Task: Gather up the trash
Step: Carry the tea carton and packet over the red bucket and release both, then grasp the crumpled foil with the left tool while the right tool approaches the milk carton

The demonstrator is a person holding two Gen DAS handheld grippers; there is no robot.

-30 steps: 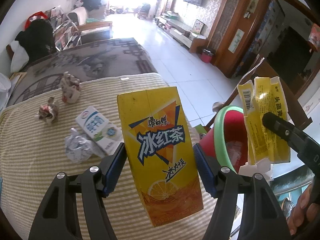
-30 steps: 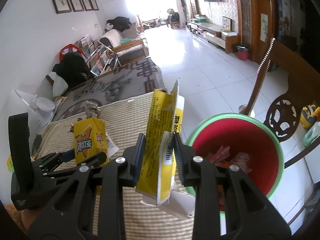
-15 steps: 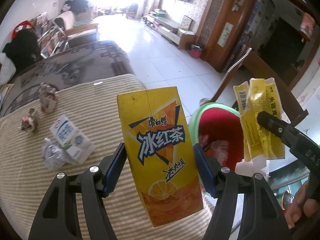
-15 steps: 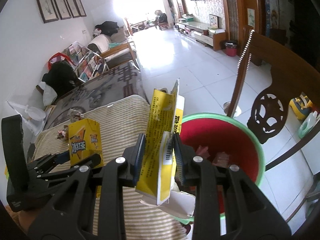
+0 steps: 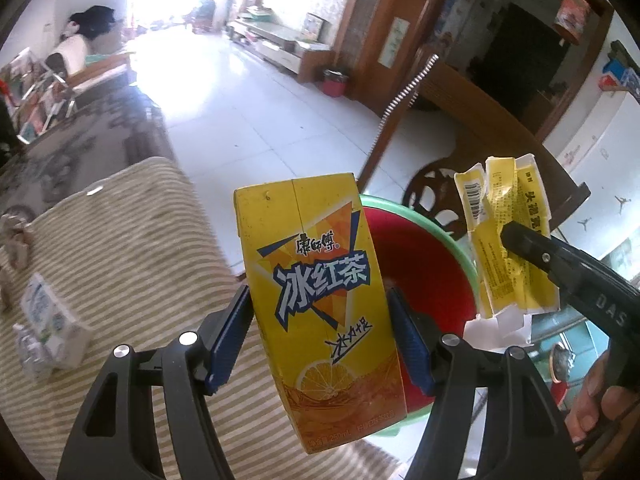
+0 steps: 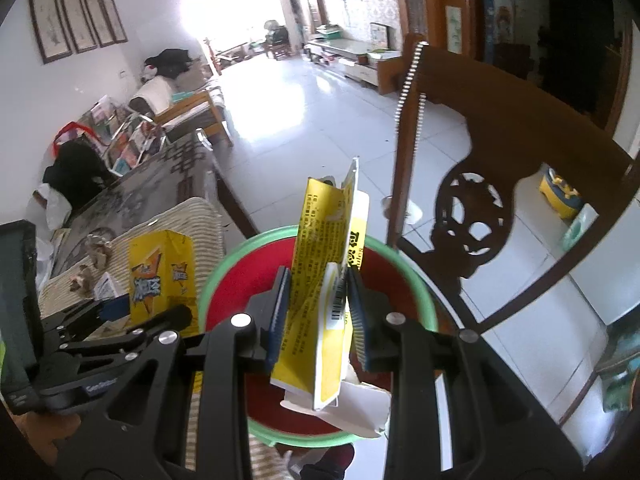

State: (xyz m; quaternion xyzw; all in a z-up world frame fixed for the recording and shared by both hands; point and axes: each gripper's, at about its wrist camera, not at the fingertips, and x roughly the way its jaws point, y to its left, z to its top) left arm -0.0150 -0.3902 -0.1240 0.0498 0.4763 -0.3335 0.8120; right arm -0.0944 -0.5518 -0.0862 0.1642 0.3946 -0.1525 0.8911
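The left gripper (image 5: 320,336) has its blue-padded fingers (image 5: 230,340) clamped on the two sides of a yellow iced-tea carton (image 5: 320,300), which stands upright between them, its printed face toward the camera and its far edge in front of the bin's rim. The right gripper (image 6: 318,316) has its fingers (image 6: 278,316) drawn narrow on a flattened yellow box (image 6: 320,280), pinched edge-on with white torn paper (image 6: 356,408) hanging from its lower end; this box sits directly above the open mouth of the red bin with the green rim (image 6: 416,284). In the left view the same box (image 5: 508,248) shows its barcode flap, held up beside the bin (image 5: 432,264) by the right gripper's black arm, with part of a hand (image 5: 600,392) on the handle at the lower right. The bin stands off the edge of the bench (image 5: 140,260), which wears a striped cloth. On that cloth, well apart from the carton, lie a white and blue milk carton (image 5: 48,320), a crumpled clear wrapper (image 5: 26,350) touching it, and crumpled scraps (image 5: 16,240) farther back. A dark wooden chair (image 6: 500,152) rises just behind the bin.
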